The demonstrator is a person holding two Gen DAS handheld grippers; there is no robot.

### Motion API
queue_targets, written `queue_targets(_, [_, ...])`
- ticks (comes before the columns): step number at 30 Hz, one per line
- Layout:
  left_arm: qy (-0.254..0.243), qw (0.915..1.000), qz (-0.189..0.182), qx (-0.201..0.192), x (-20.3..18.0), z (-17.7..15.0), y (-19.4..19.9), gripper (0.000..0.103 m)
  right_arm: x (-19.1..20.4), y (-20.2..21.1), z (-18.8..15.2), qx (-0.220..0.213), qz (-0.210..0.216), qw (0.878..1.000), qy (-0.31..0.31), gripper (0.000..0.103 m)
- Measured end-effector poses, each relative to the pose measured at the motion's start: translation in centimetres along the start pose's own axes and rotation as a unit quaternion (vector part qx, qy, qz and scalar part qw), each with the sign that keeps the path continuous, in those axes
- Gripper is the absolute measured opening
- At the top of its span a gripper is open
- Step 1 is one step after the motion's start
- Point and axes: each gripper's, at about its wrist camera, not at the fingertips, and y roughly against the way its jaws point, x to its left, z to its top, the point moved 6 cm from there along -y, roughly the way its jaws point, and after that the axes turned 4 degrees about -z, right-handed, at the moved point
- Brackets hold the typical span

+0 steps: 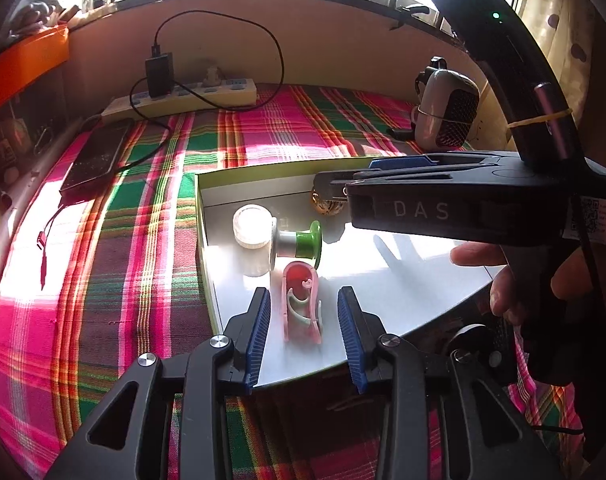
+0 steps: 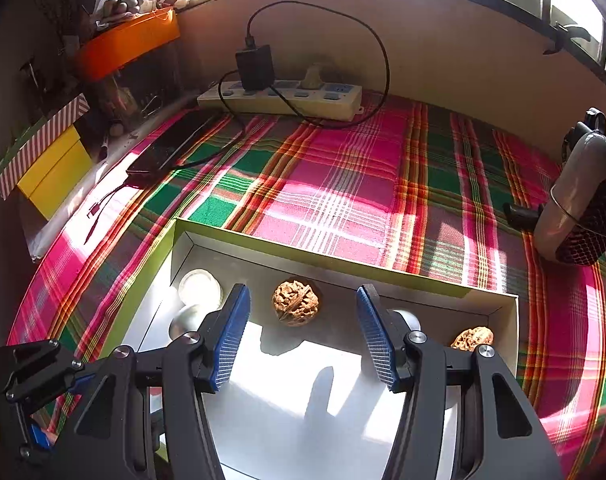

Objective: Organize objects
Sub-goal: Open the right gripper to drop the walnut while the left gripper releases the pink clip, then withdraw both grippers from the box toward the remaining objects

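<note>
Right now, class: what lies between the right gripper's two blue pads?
A walnut lies on the box floor between the right gripper's pads, untouched; the right wrist view shows it.

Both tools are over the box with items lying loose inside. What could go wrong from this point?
1. The pink clip lies between the open pads of the left tool, untouched; a careless move could knock it against the green-capped spool.
2. The walnut lies loose ahead of the open right tool; being round, it may roll if nudged.
3. The tools sit close together over the box and could collide.
</note>
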Motion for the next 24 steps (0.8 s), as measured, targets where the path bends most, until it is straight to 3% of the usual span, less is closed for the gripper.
queue_targets(12, [0.004, 0.9998, 0.006, -0.019, -0.3, -0.9, 2.5, 0.033, -0.7, 3.3, -1.3, -0.025, -0.018, 0.999, -0.015, 0.056])
queue_targets(24, [0.003, 0.9988, -0.021, -0.044, 0.0, -2.2, 5.6, 0.033, -1.7, 8.5, -4.6, -0.068, -0.029, 0.997, -0.035, 0.056])
